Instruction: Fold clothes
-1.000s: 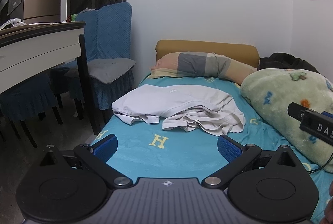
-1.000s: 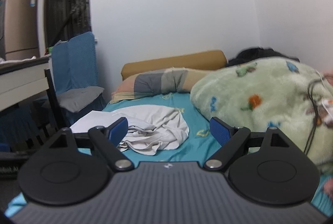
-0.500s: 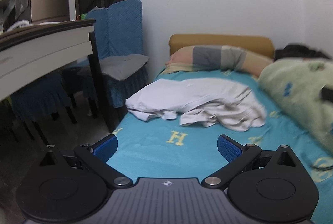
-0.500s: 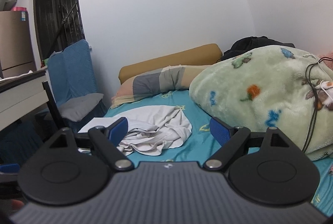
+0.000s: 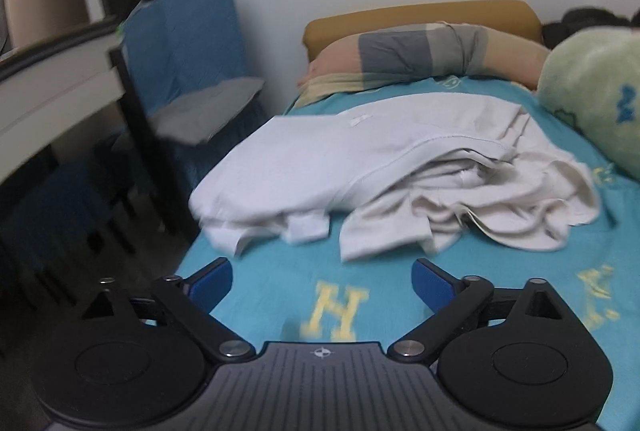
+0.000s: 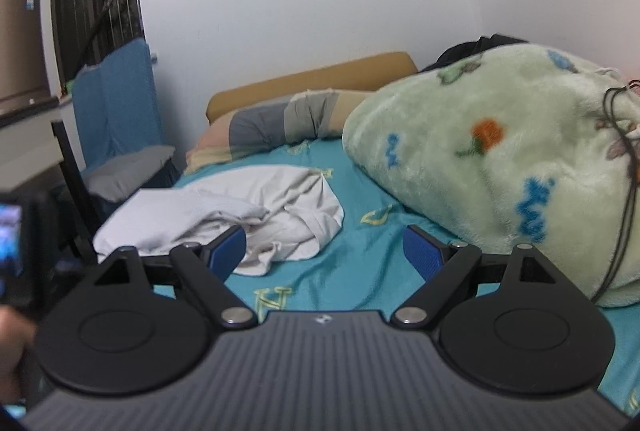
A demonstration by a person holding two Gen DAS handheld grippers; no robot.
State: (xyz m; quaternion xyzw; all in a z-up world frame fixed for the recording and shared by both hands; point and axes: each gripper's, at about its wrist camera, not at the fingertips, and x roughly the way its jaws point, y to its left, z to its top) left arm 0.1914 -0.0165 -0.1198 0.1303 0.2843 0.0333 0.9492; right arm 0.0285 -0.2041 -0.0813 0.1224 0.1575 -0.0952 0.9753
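Note:
A crumpled white garment point(image 5: 380, 187) lies in a heap on the turquoise bed sheet point(image 5: 280, 295); it also shows in the right wrist view point(image 6: 240, 219). My left gripper point(image 5: 322, 281) is open and empty, just short of the garment's near edge. My right gripper point(image 6: 324, 251) is open and empty, with the garment's right side just beyond its left finger point(image 6: 228, 251). The left gripper's body point(image 6: 12, 243) shows at the left edge of the right wrist view.
A green plush blanket point(image 6: 500, 167) is piled along the bed's right side. A striped pillow point(image 5: 420, 55) and tan headboard point(image 5: 420, 19) lie at the far end. A blue-covered chair point(image 5: 188, 51) and a desk point(image 5: 52, 87) stand left of the bed.
Both grippers have moved forward toward the garment, which now looks larger and closer. The left gripper also swung left then in. Both stay open.

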